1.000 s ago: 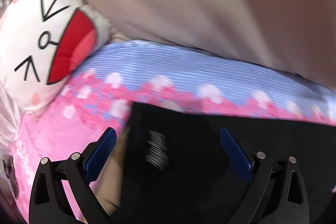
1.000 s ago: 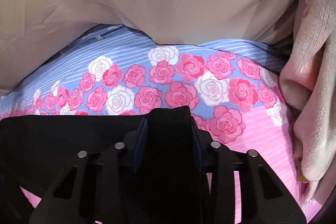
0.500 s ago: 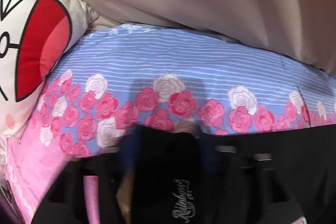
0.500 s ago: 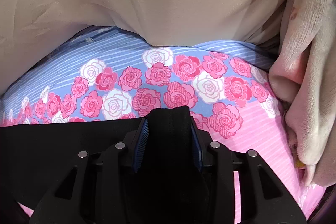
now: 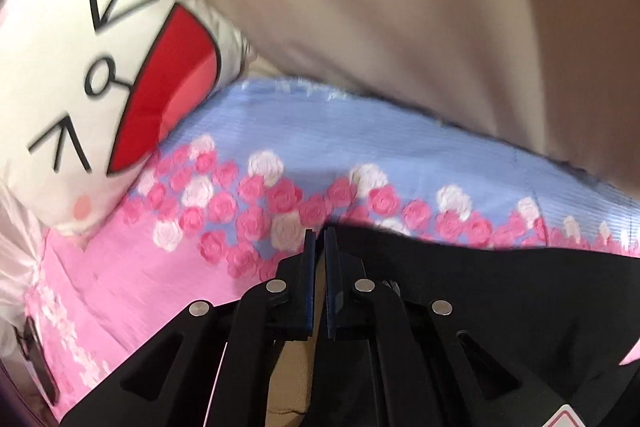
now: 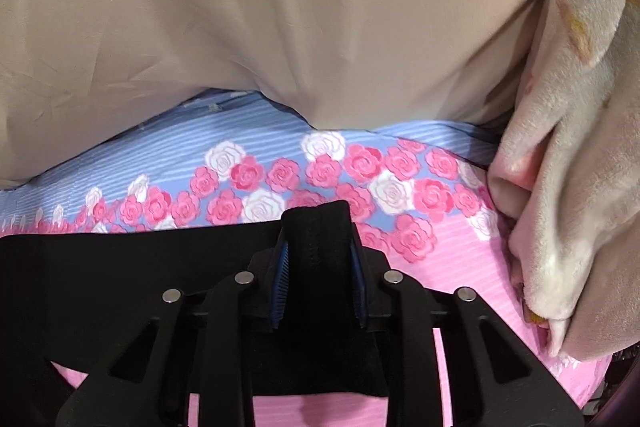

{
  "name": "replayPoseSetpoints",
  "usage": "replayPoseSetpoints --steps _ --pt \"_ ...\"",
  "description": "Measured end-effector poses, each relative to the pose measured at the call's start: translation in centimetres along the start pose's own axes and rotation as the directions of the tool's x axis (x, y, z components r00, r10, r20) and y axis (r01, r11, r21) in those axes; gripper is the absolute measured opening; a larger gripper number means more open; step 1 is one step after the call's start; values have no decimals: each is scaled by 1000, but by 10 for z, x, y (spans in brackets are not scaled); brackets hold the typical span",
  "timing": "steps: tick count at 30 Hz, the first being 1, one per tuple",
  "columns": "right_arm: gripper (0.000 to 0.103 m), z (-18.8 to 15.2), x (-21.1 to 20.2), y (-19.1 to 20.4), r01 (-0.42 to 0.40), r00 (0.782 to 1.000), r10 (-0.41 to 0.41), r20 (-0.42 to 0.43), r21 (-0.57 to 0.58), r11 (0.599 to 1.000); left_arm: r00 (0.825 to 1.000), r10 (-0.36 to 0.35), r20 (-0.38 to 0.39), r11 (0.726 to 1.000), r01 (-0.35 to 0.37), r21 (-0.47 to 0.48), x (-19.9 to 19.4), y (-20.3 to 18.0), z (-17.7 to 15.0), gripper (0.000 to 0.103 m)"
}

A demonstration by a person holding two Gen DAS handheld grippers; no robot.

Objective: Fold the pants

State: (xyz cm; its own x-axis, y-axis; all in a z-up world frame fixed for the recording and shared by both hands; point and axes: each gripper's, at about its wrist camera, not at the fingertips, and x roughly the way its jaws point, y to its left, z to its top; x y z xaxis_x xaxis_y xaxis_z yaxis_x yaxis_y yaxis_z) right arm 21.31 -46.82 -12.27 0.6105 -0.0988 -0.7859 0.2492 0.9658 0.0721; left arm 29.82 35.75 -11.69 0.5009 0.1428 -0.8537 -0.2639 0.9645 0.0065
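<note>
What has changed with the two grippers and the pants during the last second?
The left gripper, wide open before, has just closed at the edge of the black pants; whether it pinches fabric is unclear. The right gripper tightened slightly, still clamping a fold. The bedsheet is unchanged.

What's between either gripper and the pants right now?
Nothing visible. The right gripper has a bunch of the black pants between its jaws, which have just been closing. The left gripper is shut at the pants' edge; whether it pinches fabric is unclear. The pillow and blanket lie off to the sides.
</note>
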Motion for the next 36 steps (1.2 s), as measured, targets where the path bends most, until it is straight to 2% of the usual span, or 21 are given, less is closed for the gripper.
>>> replayPoseSetpoints --steps 1,2,3,5,6,7,8,10,12,14,15,17,18,19,21,25,30,33,36 --pt "25 0 2 -2 -3 1000 3 -1 5 1000 999 -29 -40 999 29 -15 10 2 -3 12" --pt "25 -2 4 -1 -2 1000 2 -1 5 1000 996 -36 -76 999 34 -17 26 1 -6 12" --pt "25 -2 7 -1 -1 1000 1 -1 4 1000 996 -24 -82 1000 24 -2 34 0 -8 15" --pt "25 -9 8 -2 2 1000 -2 -6 -3 1000 996 19 -85 999 -16 42 52 -4 -11 29" --pt "25 -10 10 -2 5 1000 -6 -7 -8 1000 996 35 -87 998 -30 52 61 -5 -11 40" --pt "25 -10 12 -1 11 1000 -11 -6 -13 1000 996 43 -75 998 -39 49 66 -5 -10 41" --pt "25 -11 13 -1 10 1000 -11 -7 -11 1000 998 20 -57 999 -17 45 69 -6 -8 41" --pt "25 -12 14 -1 16 1000 -16 -4 -12 1000 997 -4 -72 1000 6 31 79 -7 -4 60" --pt "25 -12 15 -2 22 1000 -22 -3 -2 1000 996 -11 -85 1000 13 24 89 -3 1 63" --pt "25 -12 20 0 24 1000 -24 -4 7 1000 992 -68 -106 997 72 32 92 -1 7 40" --pt "25 -11 22 1 26 1000 -26 -2 7 1000 987 -106 -124 993 112 40 89 -3 11 25" --pt "25 -11 21 3 25 1000 -26 4 18 1000 989 -87 -123 991 99 92 82 -9 10 20" --pt "25 -11 20 3 24 1000 -24 8 25 999 991 -76 -109 990 88 114 76 -10 9 7" --pt "25 -11 18 3 23 1000 -23 15 30 999 992 -84 -94 989 94 117 69 -10 8 4" --pt "25 -10 8 5 11 999 -12 41 30 999 987 -151 -47 987 153 58 40 1 7 4" --pt "25 -8 -31 6 -41 994 41 98 6 999 972 -232 31 972 230 40 -25 15 3 4" --pt "24 -20 -116 4 -129 970 136 201 -46 991 940 -314 133 949 309 53 -129 27 -37 4" --pt "24 -46 -164 -3 -153 961 167 220 -82 985 946 -299 126 954 295 49 -176 31 -77 4" --pt "24 -84 -193 -15 -130 973 149 178 -115 985 966 -247 68 969 246 33 -194 39 -125 4"
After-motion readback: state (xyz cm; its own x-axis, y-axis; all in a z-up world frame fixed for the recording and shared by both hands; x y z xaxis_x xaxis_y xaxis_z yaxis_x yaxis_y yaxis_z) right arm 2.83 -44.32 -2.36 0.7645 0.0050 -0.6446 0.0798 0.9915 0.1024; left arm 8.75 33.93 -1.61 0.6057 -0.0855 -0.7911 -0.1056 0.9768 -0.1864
